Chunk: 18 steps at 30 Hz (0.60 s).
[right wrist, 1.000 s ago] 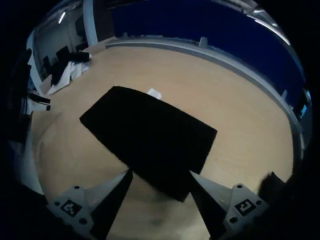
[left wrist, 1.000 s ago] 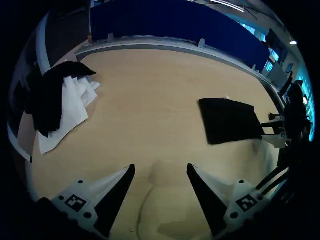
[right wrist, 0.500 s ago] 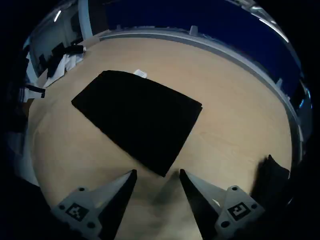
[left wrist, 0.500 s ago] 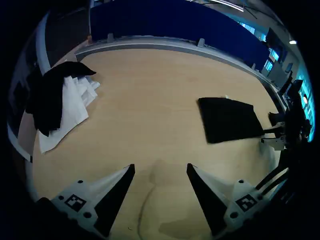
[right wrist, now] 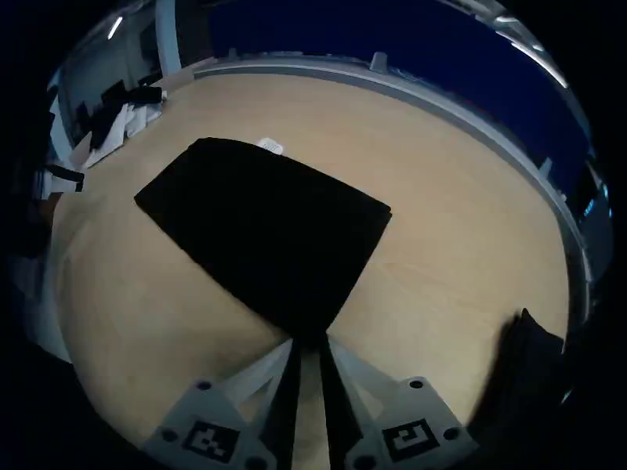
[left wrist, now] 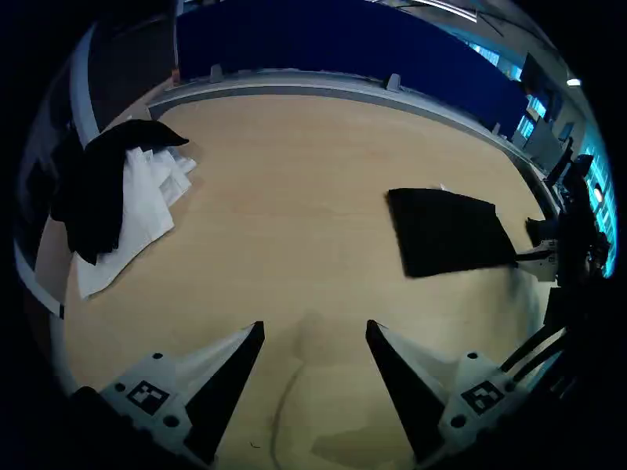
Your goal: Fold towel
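A black towel (left wrist: 447,231) lies flat and folded on the wooden table (left wrist: 298,172), to the right in the left gripper view. In the right gripper view the black towel (right wrist: 266,227) spreads across the middle, with a small white tag (right wrist: 270,144) at its far edge. My right gripper (right wrist: 309,356) is shut on the towel's near corner, its fingers almost together. The same right gripper (left wrist: 527,257) appears far right in the left gripper view, at the towel's edge. My left gripper (left wrist: 313,337) hovers open over bare wood, well away from the towel.
A heap of black and white cloths (left wrist: 117,196) sits at the table's left edge, seen small as a cloth heap (right wrist: 117,117) in the right gripper view. A blue partition (left wrist: 329,39) runs along the far edge. A dark object (right wrist: 525,360) lies at the near right.
My right gripper went from wide open to shut on the towel's near corner, after drawing back toward that corner. The left gripper has stayed still and open.
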### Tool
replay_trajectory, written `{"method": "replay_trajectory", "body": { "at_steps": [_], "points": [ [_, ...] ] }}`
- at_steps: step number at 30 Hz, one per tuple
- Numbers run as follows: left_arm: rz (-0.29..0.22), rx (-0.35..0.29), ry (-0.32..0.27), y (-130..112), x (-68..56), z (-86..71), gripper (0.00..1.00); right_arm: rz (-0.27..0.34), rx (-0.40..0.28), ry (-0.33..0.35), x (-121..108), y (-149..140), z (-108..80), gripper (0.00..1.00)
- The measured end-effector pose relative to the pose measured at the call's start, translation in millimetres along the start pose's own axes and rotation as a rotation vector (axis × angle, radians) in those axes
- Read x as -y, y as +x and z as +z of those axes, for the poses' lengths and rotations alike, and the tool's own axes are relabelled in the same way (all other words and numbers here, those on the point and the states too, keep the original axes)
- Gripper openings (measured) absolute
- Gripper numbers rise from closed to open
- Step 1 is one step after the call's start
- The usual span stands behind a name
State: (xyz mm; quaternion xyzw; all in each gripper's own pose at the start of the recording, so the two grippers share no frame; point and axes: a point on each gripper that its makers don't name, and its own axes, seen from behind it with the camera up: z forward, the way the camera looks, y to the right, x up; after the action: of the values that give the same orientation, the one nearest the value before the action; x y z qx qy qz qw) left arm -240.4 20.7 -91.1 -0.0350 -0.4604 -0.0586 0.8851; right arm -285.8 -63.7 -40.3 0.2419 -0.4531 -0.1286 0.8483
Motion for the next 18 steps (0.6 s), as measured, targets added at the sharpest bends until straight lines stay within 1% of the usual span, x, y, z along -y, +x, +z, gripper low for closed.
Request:
{"method": "replay_trajectory", "body": {
  "at_steps": [4, 12, 15, 18],
  "points": [
    [0.002, 0.001, 0.001, 0, 0.0, -0.1, 0.96, -0.002, -0.010, 0.004, 1, 4, -0.9, 0.09],
    [0.003, -0.001, -0.001, 3, -0.9, -0.8, 0.96, -0.021, -0.028, 0.008, 4, 11, -5.5, 0.09],
    [0.002, -0.005, -0.002, 4, -1.4, -1.0, 0.96, -0.021, -0.041, 0.007, 3, 18, -8.5, 0.09],
    [0.000, -0.009, -0.004, 6, -1.7, -2.7, 0.96, -0.024, -0.071, 0.010, 5, 34, -14.7, 0.09]
  ]
}}
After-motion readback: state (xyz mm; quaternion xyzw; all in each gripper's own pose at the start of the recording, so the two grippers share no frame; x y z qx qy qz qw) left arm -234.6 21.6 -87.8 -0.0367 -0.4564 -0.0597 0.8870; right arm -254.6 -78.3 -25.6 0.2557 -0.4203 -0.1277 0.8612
